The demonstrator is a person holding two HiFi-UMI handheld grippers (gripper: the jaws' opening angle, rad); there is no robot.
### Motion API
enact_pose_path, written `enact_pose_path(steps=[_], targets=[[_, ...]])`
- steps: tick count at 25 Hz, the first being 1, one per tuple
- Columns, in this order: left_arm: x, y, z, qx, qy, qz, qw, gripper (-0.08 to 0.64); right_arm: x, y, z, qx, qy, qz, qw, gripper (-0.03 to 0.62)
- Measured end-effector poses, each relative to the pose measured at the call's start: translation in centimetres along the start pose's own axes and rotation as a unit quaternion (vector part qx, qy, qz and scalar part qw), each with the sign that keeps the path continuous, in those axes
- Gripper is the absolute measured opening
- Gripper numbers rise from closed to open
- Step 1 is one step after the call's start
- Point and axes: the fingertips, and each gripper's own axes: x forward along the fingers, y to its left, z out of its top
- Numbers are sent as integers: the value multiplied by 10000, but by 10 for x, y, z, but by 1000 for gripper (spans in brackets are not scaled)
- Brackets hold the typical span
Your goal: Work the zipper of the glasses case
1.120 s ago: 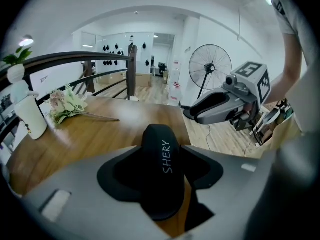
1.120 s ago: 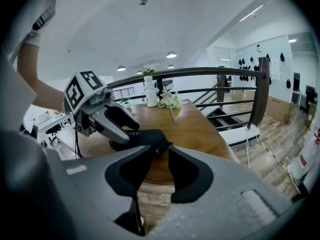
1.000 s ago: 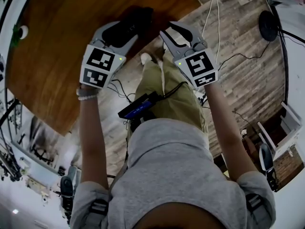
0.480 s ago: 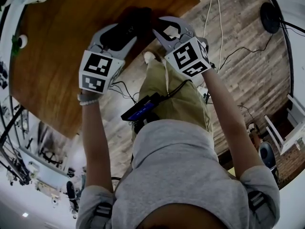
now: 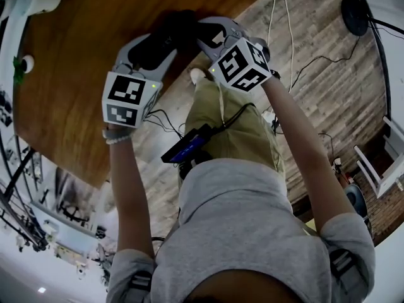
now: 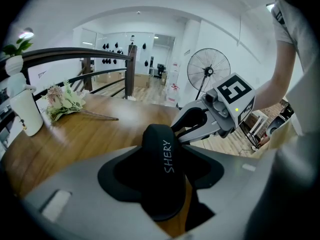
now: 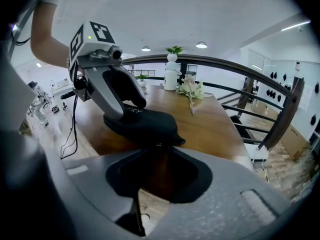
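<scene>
Black and soft-sided, the glasses case (image 6: 161, 156) is at the near edge of the brown wooden table (image 5: 69, 68), close to its corner. It is gripped across its width by the left gripper (image 5: 159, 43), whose two dark pads press against its sides, and the white word SHERY runs along its top. Whether the case rests on the wood or hangs just above it I cannot tell. The right gripper (image 7: 161, 176) meets the case's free end from the opposite side. Its jaws stand wide apart, though they have just been closing a little. The tip of the case reaches just into their mouth, and neither pad touches it, so bare wood shows through the gap. A tiny pale glint at that tip may be the zipper pull (image 7: 157, 145), but it is too small to be sure. Farther back on the table stand a white bottle (image 6: 22, 115) with green leaves above it and a loose bunch of pale flowers (image 6: 62, 101). A dark curved railing (image 7: 225, 66) runs behind the table, and a standing fan (image 6: 208, 71) is beyond the far end. Thin cables (image 5: 281, 11) trail over the plank floor (image 5: 322, 62).
</scene>
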Motion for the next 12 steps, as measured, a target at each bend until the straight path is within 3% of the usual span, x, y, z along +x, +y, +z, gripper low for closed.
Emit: enact_pose_path(steps=[5, 8, 12], targets=[[0, 0, -4, -41, 101, -21, 9999, 252, 6, 2, 0, -185, 71, 153, 9997, 77], [0, 0, -4, -49, 134, -44, 9999, 252, 7, 3, 0, -313, 105, 163, 9993, 6], [1, 0, -3, -95, 75, -44, 9999, 252, 7, 4, -2, -320, 134, 141, 9993, 5]])
